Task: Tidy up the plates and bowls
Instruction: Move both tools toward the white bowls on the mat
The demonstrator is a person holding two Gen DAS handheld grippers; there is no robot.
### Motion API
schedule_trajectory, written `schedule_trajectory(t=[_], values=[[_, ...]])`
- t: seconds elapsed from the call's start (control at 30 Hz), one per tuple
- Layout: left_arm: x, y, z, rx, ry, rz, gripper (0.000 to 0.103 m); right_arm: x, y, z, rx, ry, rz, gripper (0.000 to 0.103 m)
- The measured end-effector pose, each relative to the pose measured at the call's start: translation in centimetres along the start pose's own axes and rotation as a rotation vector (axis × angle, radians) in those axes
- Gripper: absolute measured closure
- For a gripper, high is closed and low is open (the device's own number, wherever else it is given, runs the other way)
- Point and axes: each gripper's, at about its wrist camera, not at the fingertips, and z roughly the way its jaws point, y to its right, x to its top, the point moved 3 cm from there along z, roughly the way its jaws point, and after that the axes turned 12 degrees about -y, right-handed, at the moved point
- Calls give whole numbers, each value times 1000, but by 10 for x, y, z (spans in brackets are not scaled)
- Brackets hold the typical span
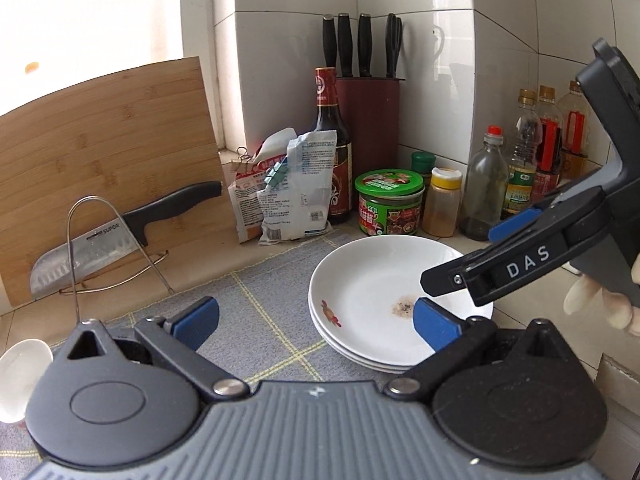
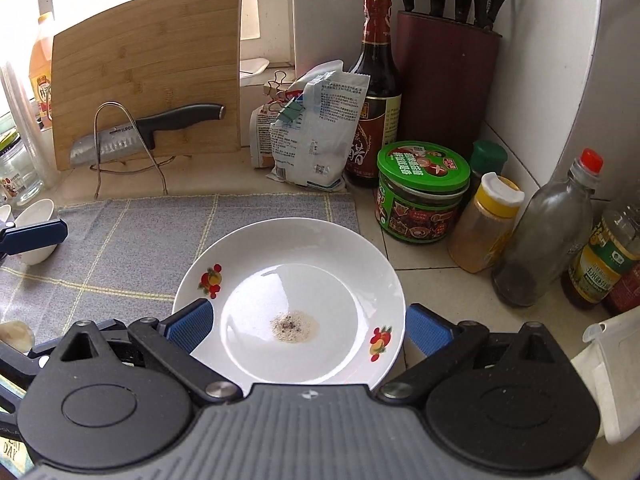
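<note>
So my right gripper [image 2: 306,330] is wide open straddling the plate stack [image 2: 288,276] at the mat's [image 2: 120,248] right edge; left gripper [image 1: 316,322] open, empty; next I'd pinch the rim

Stacked plates [image 2: 288,280] on the mat's [image 2: 120,248] right edge — jars [image 2: 422,192] behind, bowl [image 2: 38,228] far left.

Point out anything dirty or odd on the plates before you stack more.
The top plate of the stack has a small patch of speckled residue in its middle. The rest of it looks clean. Both grippers are open near it.
</note>
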Motion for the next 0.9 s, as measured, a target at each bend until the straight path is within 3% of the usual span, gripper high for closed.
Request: schedule_trajectory(t=[0.2, 0.33, 0.7, 0.9], values=[[-38, -34, -37, 61, -17, -17, 1, -27, -51, -12, -13, 58, 4, 0], [-72, -72, -70, 77, -39, -51, 1, -41, -101, -15, 4, 46, -5, 0], [-164, -166, -144, 182, -93, -121, 1, -67, -254, -8, 131, 26, -204, 0], [-193, -208, -163, 241, -114, -182, 1, -74, -316, 3, 179, 31, -323, 0]])
